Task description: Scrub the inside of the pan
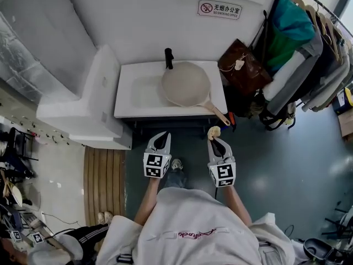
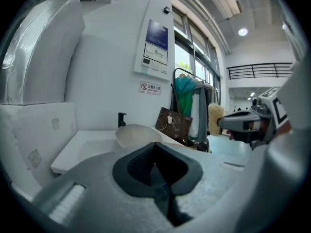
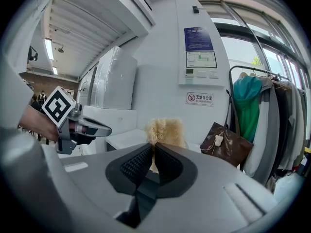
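Round beige long-handled pan (image 1: pixel 186 84) sits in white sink (image 1: pixel 132 95), ahead of both grippers. Handle angles toward right gripper (image 1: pixel 216 142), which is nearer and clamped on tan fibrous scrubber (image 1: pixel 214 131). Left gripper (image 1: pixel 161 139) closed, empty.

- Head view: high overhead, facing steeply down on white rectangular sink counter (image 1: pixel 129 101); wall at frame top.
- Gripper views: low, near level, facing same wall.
- All three share red-and-white no-smoking sign (image 1: pixel 219 8) and brown leather bag (image 1: pixel 242 65).
- Left gripper view catches right gripper (image 2: pixel 222 123) at right; right gripper view catches left gripper (image 3: pixel 108 129) at left.
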A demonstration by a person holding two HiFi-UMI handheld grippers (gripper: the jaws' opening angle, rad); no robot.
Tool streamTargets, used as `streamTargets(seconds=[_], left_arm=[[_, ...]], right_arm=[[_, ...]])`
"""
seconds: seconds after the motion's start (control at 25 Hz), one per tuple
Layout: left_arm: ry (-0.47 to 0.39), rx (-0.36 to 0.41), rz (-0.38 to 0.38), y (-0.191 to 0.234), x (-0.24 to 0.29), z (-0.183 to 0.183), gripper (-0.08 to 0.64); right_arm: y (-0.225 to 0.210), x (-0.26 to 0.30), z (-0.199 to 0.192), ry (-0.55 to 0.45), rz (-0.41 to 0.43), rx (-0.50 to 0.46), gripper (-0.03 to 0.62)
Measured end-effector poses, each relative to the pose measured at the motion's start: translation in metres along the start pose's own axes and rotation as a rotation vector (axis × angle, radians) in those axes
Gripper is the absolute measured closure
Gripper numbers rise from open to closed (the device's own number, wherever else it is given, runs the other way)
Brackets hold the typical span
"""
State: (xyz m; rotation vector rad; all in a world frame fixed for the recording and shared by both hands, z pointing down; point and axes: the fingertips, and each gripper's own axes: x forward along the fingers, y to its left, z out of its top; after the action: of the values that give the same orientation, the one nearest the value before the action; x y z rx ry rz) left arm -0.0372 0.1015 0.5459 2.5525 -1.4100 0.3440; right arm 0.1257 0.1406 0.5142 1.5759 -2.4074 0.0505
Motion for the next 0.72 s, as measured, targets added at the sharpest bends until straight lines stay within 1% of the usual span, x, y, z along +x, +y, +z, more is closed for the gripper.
streamTargets(seconds=[0.24, 0.56, 0.72], left_arm=[[0.005, 0.000, -0.008, 0.039, 0.045, 0.019, 0.560], [-0.015, 0.008, -0.028, 0.089, 0.109, 0.056, 0.560], [-0.020, 0.008, -0.046, 0.107, 0.138, 0.067, 0.560]], right_arm=[[-0.019, 0.060, 0.016, -0.002, -0.007, 0.002, 0.568], [-0.047, 0.131, 0.041, 0.001, -0.032, -0.008, 0.568], [-0.059, 0.161, 0.049, 0.002, -0.049, -0.019, 0.568]])
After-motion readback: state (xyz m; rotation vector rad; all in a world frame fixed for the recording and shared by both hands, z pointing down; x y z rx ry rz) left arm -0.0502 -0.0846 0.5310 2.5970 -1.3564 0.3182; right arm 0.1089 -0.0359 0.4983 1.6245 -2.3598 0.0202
